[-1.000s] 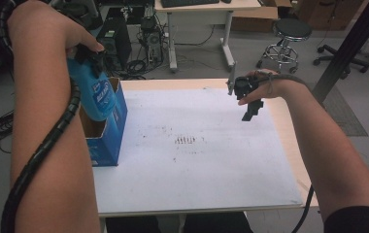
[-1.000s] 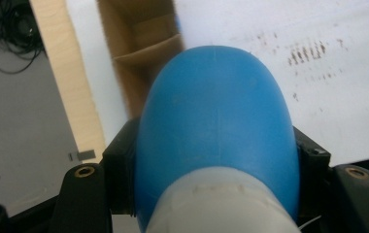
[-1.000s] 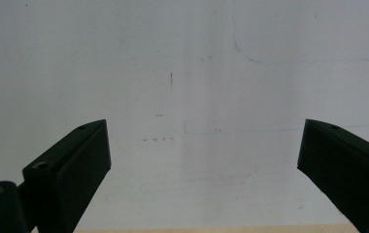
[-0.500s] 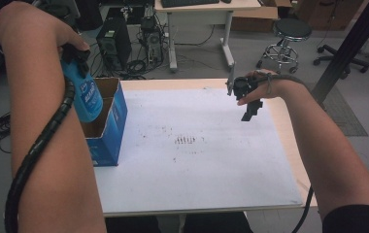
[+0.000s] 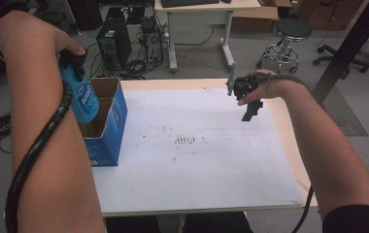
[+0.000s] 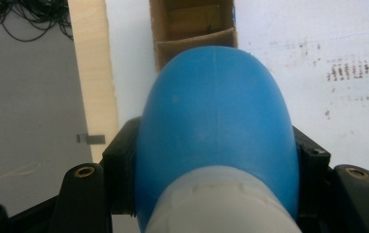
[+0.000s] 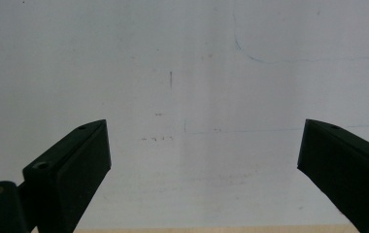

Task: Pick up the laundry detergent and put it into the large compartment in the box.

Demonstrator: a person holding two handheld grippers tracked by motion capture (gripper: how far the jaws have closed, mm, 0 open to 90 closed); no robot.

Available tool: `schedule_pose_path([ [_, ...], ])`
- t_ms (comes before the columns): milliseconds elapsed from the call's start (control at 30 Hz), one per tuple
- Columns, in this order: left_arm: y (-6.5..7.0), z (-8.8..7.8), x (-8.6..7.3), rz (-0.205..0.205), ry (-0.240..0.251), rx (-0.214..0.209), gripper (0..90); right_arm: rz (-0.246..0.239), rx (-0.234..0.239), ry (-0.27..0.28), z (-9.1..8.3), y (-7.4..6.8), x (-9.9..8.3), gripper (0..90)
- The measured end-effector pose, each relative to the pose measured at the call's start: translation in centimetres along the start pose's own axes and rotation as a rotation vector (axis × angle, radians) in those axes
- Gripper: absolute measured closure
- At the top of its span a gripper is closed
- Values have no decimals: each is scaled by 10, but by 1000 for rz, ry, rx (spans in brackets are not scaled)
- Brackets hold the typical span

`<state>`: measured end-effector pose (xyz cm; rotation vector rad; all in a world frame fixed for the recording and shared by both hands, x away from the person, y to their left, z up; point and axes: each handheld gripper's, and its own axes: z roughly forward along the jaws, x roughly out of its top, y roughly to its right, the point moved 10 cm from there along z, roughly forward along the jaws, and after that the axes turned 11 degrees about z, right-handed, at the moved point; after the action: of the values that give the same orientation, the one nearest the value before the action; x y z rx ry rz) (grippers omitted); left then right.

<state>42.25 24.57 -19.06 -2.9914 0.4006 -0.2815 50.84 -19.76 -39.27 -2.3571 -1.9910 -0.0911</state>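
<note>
We are holding the blue bottle (image 5: 82, 99) in the left tool (image 6: 211, 160) at the frame's left, above the box (image 5: 106, 121). We are keeping it upright, centred over the opening. The right tool (image 5: 248, 104) is hanging wide over the bench (image 5: 211, 170).

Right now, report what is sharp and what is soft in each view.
High view: evenly lit and fairly sharp, table specks readable. Left gripper view: the blue bottle sits so close it looks soft, while the cardboard box beyond stays clearer. Right gripper view: flat, pale light, faint marks, both black jaws crisp.
</note>
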Motion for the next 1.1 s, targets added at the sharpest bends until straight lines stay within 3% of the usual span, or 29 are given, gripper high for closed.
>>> schedule_pose_path([
  [800, -5, 54, -6, -10, -23, -28, 376, -3, -5, -8, -1, -3, -2, 48],
  [1100, -2, 72, -5, 4, -32, -39, 376, -5, -4, -7, 0, -4, -1, 49],
])
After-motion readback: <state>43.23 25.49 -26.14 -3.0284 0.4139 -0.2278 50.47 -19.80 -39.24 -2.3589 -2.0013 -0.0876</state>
